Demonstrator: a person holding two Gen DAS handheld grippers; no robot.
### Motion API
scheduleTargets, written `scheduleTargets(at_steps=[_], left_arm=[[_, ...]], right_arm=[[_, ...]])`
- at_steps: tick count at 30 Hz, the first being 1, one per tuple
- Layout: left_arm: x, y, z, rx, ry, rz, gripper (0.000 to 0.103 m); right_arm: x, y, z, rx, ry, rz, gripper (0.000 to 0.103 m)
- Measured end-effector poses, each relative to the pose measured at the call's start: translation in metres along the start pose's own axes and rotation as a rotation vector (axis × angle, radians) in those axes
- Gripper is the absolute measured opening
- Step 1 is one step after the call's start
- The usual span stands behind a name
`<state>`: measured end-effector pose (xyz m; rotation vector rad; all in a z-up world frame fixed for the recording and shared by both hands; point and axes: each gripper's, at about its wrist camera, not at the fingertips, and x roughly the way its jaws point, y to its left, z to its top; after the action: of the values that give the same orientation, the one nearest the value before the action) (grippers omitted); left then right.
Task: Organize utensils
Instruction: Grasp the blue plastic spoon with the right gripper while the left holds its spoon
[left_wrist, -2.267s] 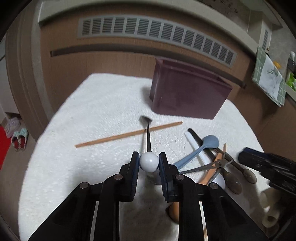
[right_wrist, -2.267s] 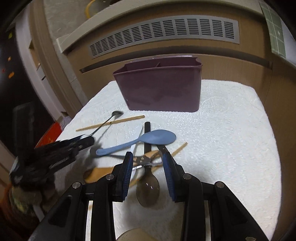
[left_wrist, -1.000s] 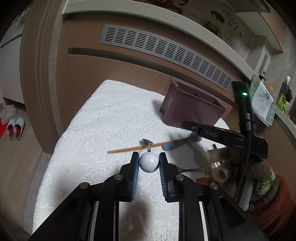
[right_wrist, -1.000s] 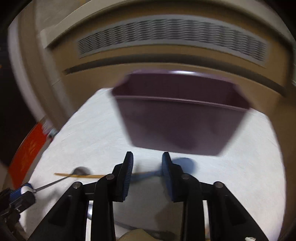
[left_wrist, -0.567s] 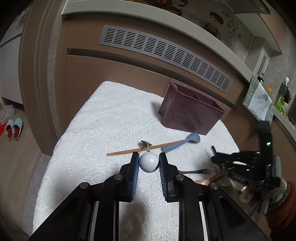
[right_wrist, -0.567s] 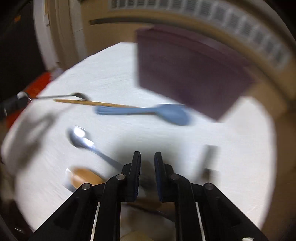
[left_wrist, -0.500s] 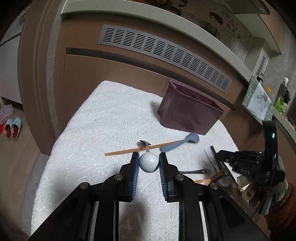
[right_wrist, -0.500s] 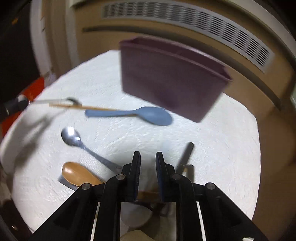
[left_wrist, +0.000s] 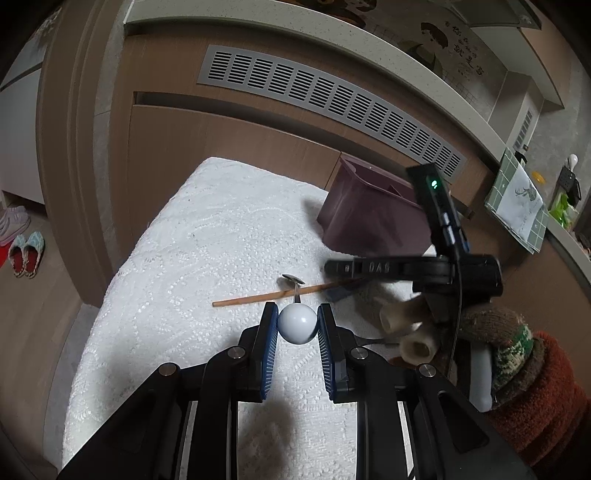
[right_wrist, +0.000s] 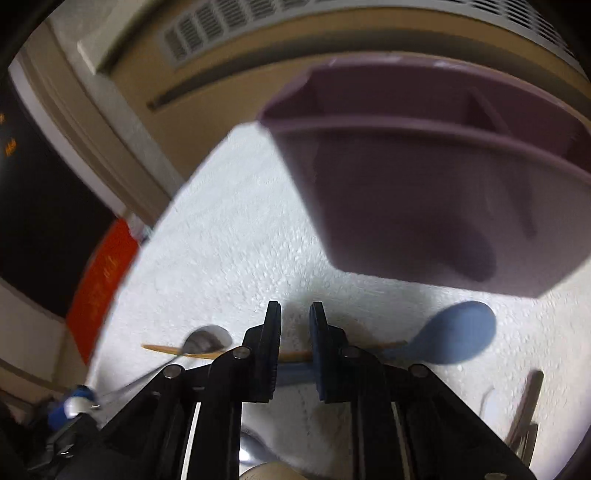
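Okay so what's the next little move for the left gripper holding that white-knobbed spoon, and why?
Probably carry it right and forward toward the purple caddy. The left gripper is shut on the white-knobbed spoon, whose bowl hangs just over the wooden chopstick, and the caddy's compartments look open. The right gripper hovers near it, so go slowly.

A white-knobbed metal spoon (left_wrist: 296, 320) sits clamped between the left jaws, its bowl pointing ahead. Beyond them lies a wooden chopstick (left_wrist: 273, 294) crosswise. A blue spoon (right_wrist: 456, 338) lies just past the right jaws, before the purple divided holder (right_wrist: 436, 192).

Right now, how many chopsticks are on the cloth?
1: chopstick on the white cloth just ahead of the left tool. More may be hidden behind the right tool.
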<state>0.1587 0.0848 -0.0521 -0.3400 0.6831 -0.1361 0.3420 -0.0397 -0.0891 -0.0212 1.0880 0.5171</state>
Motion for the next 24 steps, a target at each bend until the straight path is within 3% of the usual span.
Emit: scheduleTargets(at_steps=[7,8,11,14,20,24], left_arm=[[0.0,0.001,0.0,-0.011,-0.005,-0.018,0.022],[0.0,0.0,0.0,-0.01,-0.004,-0.02,0.022],[0.0,-0.003,-0.001,-0.004,-0.007,-0.023,0.022],[0.0,-0.006,0.001,-0.003,-0.022,-0.025,0.022],[-0.003,-0.014,0.008,0.036,-0.071,0.01,0.022],[-0.002,-0.018,0.013,0.067,-0.095,0.024,0.022]], right_arm=[[-0.019,0.007,-0.036,-0.216,0.092,-0.049,0.013],[-0.027,0.007,-0.042,-0.253,0.083,-0.093,0.013],[-0.067,0.004,-0.052,-0.319,-0.078,-0.19,0.017],[-0.088,-0.012,-0.058,-0.221,-0.156,-0.23,0.029],[-0.065,-0.051,-0.071,0.107,-0.143,-0.218,0.029],[-0.041,-0.069,-0.052,0.247,-0.118,-0.249,0.03]])
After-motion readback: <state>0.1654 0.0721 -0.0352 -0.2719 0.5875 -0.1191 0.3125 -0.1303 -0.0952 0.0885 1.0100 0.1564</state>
